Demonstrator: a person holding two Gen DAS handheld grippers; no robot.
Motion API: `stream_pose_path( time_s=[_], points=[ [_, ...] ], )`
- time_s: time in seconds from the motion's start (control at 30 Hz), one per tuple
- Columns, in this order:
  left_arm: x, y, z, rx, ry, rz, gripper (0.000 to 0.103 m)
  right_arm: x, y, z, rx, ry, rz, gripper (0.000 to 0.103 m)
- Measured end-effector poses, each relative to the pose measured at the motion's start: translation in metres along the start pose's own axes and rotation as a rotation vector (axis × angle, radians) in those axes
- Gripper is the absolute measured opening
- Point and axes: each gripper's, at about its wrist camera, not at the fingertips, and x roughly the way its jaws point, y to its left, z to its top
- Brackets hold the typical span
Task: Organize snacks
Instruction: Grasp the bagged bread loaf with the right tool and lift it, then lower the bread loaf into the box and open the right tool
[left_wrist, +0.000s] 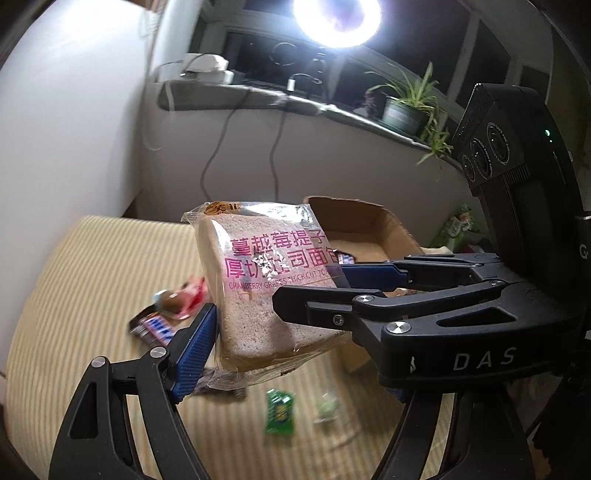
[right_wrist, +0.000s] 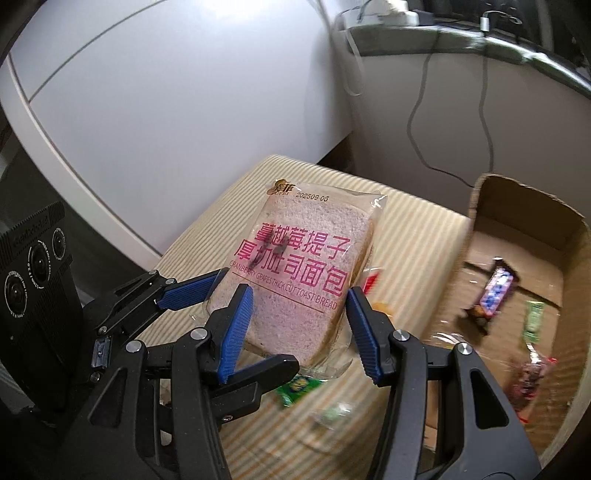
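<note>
Bread pack (right_wrist: 303, 280) aloft over striped cushion (right_wrist: 417, 229).
Pinched by left gripper (right_wrist: 207, 291) at its left edge; framed by right gripper (right_wrist: 301, 334), spread, contact unclear. Cardboard box (right_wrist: 576, 266) right.

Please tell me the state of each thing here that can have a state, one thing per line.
toast bread pack: sealed, held in the air
left gripper: fingers around the pack's lower corner, grip unclear
right gripper: fingers beside the pack's two edges, grip unclear
cardboard box: open, snacks inside
green packet: lying on the striped surface
ring lamp: on
</note>
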Motion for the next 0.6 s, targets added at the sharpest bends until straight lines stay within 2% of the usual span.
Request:
stream_pose_path(
  time_s=[0.6],
  points=[
    [0.071, -0.076, 0.033, 0.097, 0.037, -0.123, 0.077, -0.051, -0.103, -0.012, 0.135, -0.079, -0.107, 0.055]
  ],
)
